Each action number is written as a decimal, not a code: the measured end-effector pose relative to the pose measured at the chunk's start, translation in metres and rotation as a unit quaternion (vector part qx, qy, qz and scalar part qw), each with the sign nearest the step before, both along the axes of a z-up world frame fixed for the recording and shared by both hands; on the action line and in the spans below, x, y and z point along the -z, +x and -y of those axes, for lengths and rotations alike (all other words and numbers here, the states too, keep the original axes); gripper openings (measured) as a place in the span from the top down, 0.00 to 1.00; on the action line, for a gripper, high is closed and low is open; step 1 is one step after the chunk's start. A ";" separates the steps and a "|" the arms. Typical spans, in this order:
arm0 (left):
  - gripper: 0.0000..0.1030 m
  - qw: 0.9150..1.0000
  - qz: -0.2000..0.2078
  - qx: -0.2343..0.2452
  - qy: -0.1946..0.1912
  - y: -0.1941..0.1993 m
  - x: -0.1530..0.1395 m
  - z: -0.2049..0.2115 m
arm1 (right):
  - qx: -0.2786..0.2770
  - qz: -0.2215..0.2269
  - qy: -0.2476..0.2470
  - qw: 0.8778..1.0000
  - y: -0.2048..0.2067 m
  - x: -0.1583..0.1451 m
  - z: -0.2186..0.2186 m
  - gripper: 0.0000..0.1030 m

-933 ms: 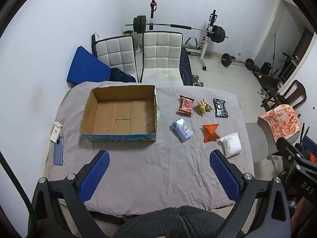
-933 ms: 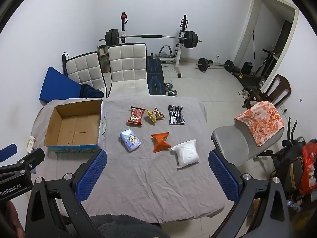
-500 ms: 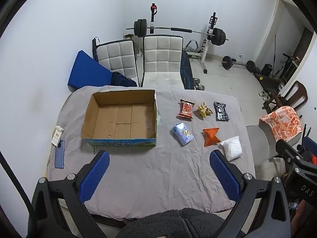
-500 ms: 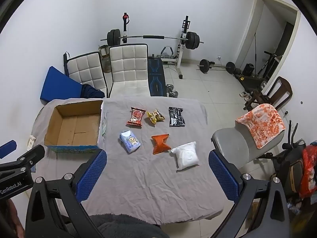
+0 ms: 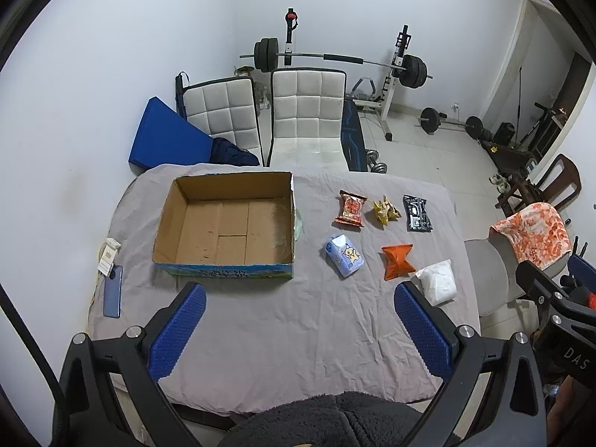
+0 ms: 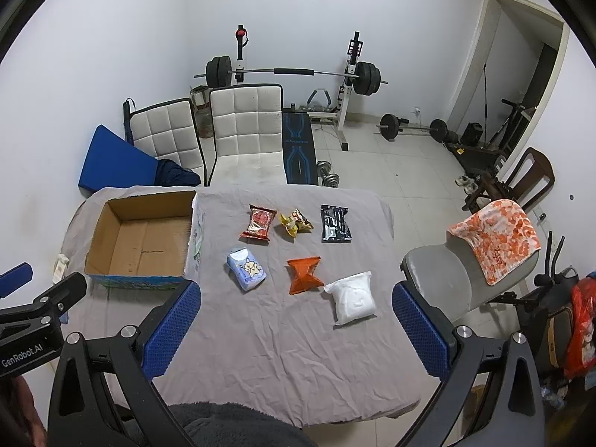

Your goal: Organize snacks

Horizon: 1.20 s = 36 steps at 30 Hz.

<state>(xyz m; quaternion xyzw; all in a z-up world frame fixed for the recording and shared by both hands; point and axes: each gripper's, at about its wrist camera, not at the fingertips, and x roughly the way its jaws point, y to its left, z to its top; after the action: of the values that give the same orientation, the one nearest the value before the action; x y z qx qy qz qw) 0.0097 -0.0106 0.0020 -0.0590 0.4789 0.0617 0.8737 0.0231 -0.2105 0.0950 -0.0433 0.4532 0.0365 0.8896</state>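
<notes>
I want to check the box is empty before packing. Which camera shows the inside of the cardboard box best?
The left wrist view: the cardboard box sits near centre, its whole bare floor visible. The right wrist view shows the box at the left edge, more oblique, though still empty.

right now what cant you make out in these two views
- Print on the snack packets, such as the black packet: too small in both views.
- White pouch: its near corner sits behind the left gripper finger in the left wrist view.
- Inner near wall of the cardboard box: faces away in both views.
- Table front edge: covered by a dark fleece garment.
</notes>
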 end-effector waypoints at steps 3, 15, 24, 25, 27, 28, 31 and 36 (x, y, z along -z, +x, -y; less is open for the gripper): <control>0.00 1.000 -0.001 -0.001 0.002 0.001 0.000 0.000 | 0.000 0.006 -0.002 1.000 0.000 -0.002 0.001 0.00; 0.00 1.000 0.007 -0.005 -0.005 0.003 -0.002 -0.002 | 0.002 0.012 -0.008 1.000 0.002 -0.007 0.002 0.00; 0.00 1.000 0.016 -0.009 -0.003 0.001 -0.003 -0.002 | 0.002 0.013 -0.006 1.000 0.004 -0.009 0.002 0.00; 0.00 1.000 0.017 -0.009 -0.003 0.001 -0.003 -0.003 | 0.002 0.014 -0.006 1.000 0.004 -0.010 0.002 0.00; 0.00 1.000 0.018 -0.009 -0.003 0.000 -0.004 -0.004 | 0.002 0.014 -0.004 1.000 0.004 -0.010 0.002 0.00; 0.00 1.000 0.018 -0.009 -0.004 0.000 -0.004 -0.004 | 0.002 0.015 -0.005 1.000 0.004 -0.011 0.001 0.00; 0.00 1.000 0.018 -0.009 -0.003 0.000 -0.005 -0.006 | 0.002 0.014 -0.003 1.000 0.005 -0.011 0.000 0.00; 0.00 1.000 0.016 -0.009 -0.002 0.000 -0.005 -0.007 | 0.000 0.014 -0.002 1.000 0.004 -0.011 -0.001 0.00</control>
<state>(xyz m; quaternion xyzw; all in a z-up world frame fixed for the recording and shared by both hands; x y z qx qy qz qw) 0.0094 -0.0036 0.0067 -0.0660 0.4640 0.0676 0.8808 0.0276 -0.2096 0.1065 -0.0454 0.4410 0.0352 0.8957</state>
